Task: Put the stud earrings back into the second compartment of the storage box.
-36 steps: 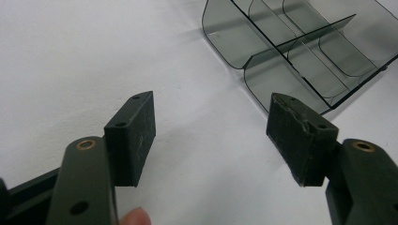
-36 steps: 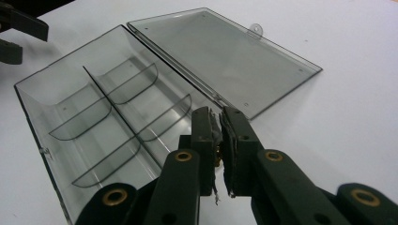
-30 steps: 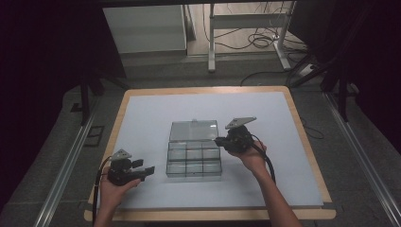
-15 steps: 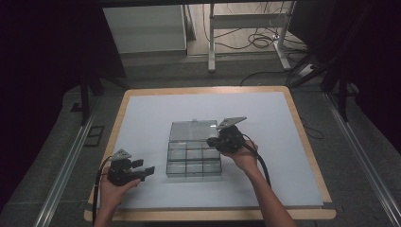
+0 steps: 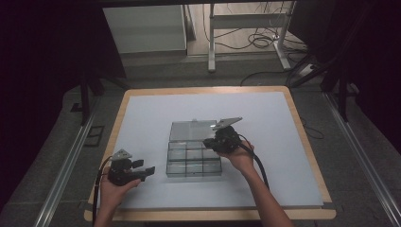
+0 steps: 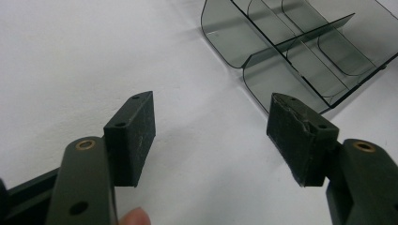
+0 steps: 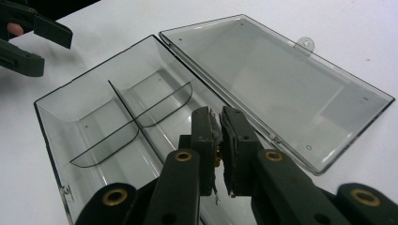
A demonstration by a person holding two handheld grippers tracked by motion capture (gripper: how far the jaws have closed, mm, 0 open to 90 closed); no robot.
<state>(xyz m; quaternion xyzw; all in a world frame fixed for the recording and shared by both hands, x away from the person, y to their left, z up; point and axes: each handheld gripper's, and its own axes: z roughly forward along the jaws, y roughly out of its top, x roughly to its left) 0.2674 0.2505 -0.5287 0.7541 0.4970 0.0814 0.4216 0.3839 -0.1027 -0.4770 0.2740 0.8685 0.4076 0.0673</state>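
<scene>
Right hand-held gripper (image 7: 219, 123), jaws pressed together, over clear smoky plastic compartment box (image 7: 122, 122) with lid (image 7: 277, 75) open. Left hand-held gripper (image 6: 211, 136) spread wide, resting beside box on white table (image 5: 146, 123).

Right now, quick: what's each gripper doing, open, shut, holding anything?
Left gripper: open, nothing between its jaws, beside the clear divided box.
Right gripper: shut, nothing held that I can see, over the open box by its lid.

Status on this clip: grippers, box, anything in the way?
Left gripper open, beside the box. Right gripper shut, over the open box, lid flat. Nothing obstructing.
</scene>
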